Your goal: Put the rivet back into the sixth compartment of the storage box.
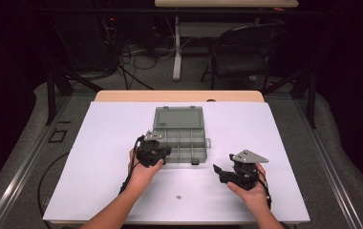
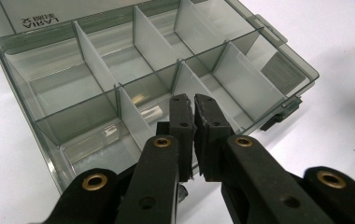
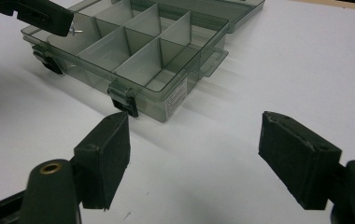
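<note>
A dark room with a folding chair (image 1: pixel 246 50) and loose cables on the floor lies beyond the table (image 1: pixel 108 143), whose top is covered by a smooth white sheet.

Toward the far middle of the table sits an open organizer box (image 1: pixel 182 140) of smoky translucent grey plastic, rectangular, its long axis running left to right across the table. Its flat lid (image 1: pixel 178 117) lies folded back on the far side, and thin pale dividers split the tray into two rows of compartments. Two latches hang off the near wall and a small handle tab juts from the right end.

The left claw (image 2: pixel 194 105) hovers over the near left corner of the box, pointing down into a front compartment, its matte black jaws nearly pressed together. In the right gripper view a tiny shiny metal screw (image 3: pixel 76 31) is pinched at its tip.

The right claw (image 1: pixel 222 172) rests on the table, near the box's right front corner, jaws spread wide with nothing between them. A small dark speck (image 1: pixel 178 196) lies on the sheet near the front edge.
</note>
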Available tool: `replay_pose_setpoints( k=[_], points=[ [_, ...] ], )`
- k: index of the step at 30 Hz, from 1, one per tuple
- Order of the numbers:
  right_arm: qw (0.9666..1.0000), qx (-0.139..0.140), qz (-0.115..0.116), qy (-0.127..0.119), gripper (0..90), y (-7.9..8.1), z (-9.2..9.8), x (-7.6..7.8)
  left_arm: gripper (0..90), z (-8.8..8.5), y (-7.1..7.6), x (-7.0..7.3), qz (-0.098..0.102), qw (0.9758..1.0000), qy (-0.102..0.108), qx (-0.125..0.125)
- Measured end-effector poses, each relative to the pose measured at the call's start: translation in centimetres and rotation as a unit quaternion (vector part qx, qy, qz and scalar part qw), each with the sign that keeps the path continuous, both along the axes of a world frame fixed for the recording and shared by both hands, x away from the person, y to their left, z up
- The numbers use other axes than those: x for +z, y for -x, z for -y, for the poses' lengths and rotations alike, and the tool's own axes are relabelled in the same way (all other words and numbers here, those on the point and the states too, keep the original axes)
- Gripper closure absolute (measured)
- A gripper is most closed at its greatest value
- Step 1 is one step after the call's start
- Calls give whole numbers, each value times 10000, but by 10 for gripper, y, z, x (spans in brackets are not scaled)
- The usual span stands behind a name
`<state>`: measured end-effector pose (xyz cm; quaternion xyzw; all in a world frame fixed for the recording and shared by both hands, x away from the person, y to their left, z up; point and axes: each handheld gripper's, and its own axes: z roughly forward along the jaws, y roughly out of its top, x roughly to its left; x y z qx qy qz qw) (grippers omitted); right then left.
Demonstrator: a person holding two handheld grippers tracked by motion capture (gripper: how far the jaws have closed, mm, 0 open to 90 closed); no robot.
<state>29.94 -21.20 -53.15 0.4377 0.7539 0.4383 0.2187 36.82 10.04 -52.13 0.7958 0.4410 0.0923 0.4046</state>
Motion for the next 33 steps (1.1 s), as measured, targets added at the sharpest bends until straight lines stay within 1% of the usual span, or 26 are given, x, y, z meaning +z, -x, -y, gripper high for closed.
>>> replay_pose_setpoints(
  k=[4,6,12,16,22,26,31,33],
  points=[
    [10000,0,4,2,244,0,0,0,863,0,-1,-1,-20,10000,-30,38],
    [10000,3,4,-1,244,0,0,0,863,0,-2,-2,-33,10000,-56,15],
    [10000,3,5,-1,244,0,0,0,863,0,-2,-3,-27,9999,-88,52],
    [10000,3,8,2,244,0,0,0,862,0,-3,-3,-17,9999,-105,32],
    [10000,3,15,-2,244,0,1,0,861,1,-3,-4,-37,9999,-94,22],
    [10000,5,14,-1,244,0,0,0,854,1,-3,-4,-15,10000,-92,35],
    [10000,5,15,-10,244,0,0,0,793,1,-1,-2,49,9999,-97,-22],
    [10000,7,11,-15,244,0,0,0,756,0,0,-1,50,10000,-36,-19]
  ],
)
